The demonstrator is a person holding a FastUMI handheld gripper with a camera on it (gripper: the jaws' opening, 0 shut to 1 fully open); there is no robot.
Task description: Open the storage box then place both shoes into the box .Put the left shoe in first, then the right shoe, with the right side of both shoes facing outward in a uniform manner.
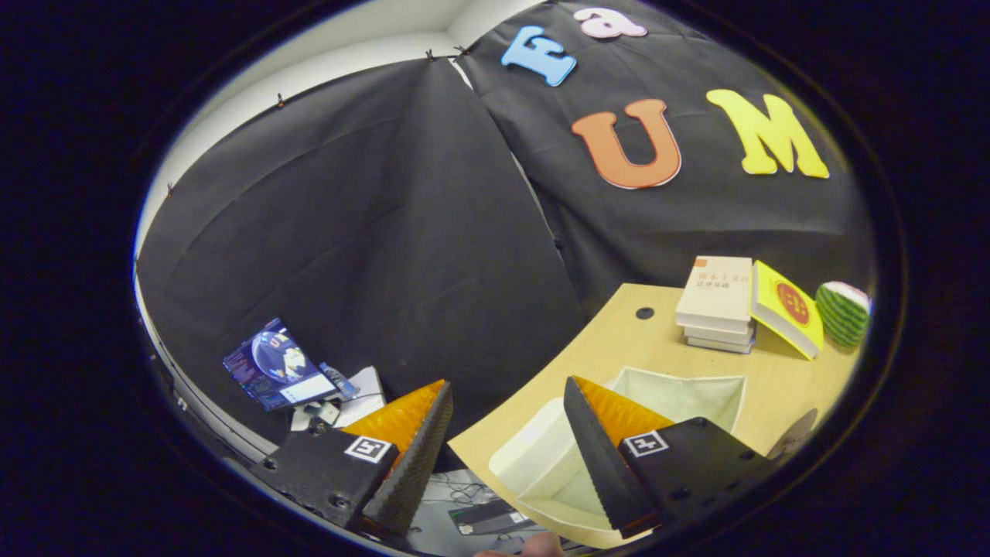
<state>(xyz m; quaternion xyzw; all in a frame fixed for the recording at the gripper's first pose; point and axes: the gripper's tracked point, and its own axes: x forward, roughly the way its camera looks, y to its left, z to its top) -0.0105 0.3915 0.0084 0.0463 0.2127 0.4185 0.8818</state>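
While the tongs (506, 402) hang wide apart with nothing between them, the white storage box (681, 394) sits open on the worktop (619, 336), just behind the right finger, books (715, 302) beyond the box.

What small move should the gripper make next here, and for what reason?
Probably swing toward the table and look for the shoes. The gripper is open and holds nothing, and the white box already stands open just behind the right finger, apparently empty, beside the books. The left finger hangs off the table edge.
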